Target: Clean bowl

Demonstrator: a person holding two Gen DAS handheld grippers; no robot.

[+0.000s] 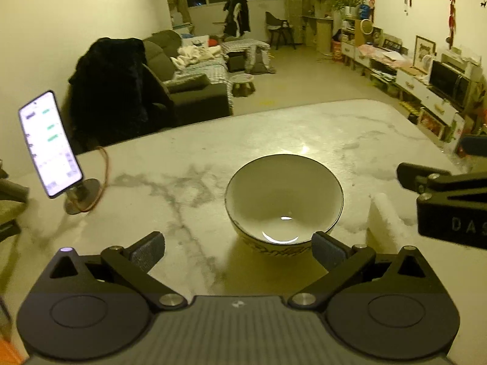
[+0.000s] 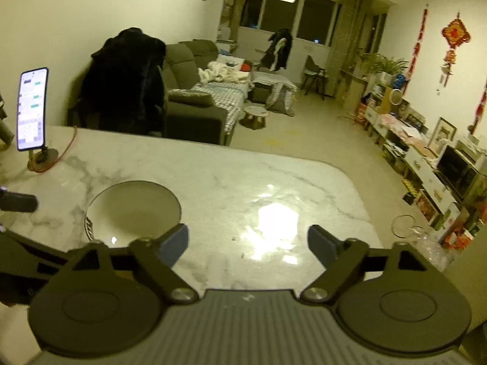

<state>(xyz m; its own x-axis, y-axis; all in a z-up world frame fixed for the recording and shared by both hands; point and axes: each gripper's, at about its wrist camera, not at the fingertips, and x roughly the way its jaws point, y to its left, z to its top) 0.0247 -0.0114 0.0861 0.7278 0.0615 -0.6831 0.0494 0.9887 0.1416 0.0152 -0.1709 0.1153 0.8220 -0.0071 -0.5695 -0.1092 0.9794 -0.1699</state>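
On marble table (image 1: pixel 182 164): bowl (image 1: pixel 284 197) ahead of left claw (image 1: pixel 239 251), spread wide; right claw (image 2: pixel 248 243) agape, bowl front-left.

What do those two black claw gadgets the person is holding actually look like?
Both look alike. The left gripper and right gripper each have a dark ribbed body with two round discs, black angular linkage arms with silver bolts, and bluish-grey textured finger pads. White letters "DAS" mark the right one's side.
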